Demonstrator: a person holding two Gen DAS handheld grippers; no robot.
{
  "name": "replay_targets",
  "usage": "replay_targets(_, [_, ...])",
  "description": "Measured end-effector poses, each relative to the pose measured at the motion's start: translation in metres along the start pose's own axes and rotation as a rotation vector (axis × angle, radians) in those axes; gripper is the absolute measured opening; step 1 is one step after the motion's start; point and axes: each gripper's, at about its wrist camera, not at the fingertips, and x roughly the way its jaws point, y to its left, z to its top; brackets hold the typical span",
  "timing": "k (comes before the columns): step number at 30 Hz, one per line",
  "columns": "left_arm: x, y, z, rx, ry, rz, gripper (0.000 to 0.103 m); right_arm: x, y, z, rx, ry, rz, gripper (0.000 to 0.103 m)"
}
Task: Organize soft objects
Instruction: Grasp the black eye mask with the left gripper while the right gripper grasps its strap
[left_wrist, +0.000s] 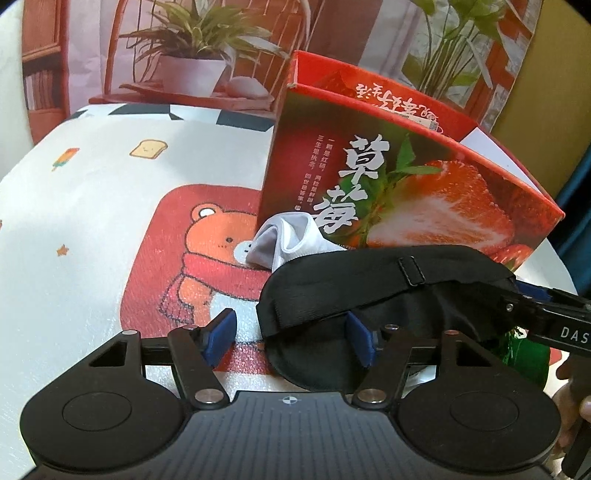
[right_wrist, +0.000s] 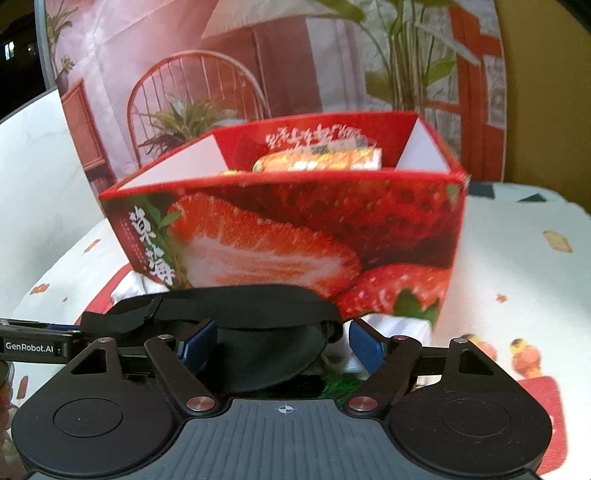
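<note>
The limp black fabric eye mask (left_wrist: 369, 284) lies between both grippers' part-open jaws, unpinched; its padded ends suit gripping.

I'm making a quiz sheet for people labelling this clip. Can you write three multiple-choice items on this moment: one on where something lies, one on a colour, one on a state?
1. Where does the white sock lie?
A. inside the box
B. on the cloth at the foot of the box
C. on the chair

2. What colour is the eye mask?
A. black
B. yellow
C. pink

3. How is the top of the strawberry box?
A. taped shut
B. covered by a lid
C. open, with packets inside

Answers:
1 B: the white sock rests on the printed tablecloth against the front corner of the strawberry box.
2 A: the eye mask, strap included, is black, lying in front of the box.
3 C: the right wrist view looks past the rim to packets within.
</note>
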Motion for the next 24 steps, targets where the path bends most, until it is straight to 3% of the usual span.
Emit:
replay_targets(9, [0.0, 0.002, -0.002, -0.007, -0.001, -0.005, 0.068, -0.009, 0.005, 0.01, -0.005, -0.046, 0.035, 0.065])
replay_targets(15, [0.0, 0.007, -0.003, -0.031, -0.003, -0.023, 0.067, -0.016, -0.007, 0.009, 0.045, -0.061, 0.0, 0.016])
replay_targets(19, [-0.007, 0.01, -0.002, -0.047, -0.033, -0.103, 0.066, -0.02, -0.009, 0.005, 0.042, -0.069, 0.0, 0.013])
replay_targets(24, [-0.009, 0.009, 0.0, -0.065, -0.053, -0.122, 0.066, -0.021, -0.005, 0.0, 0.02, -0.064, -0.011, 0.013])
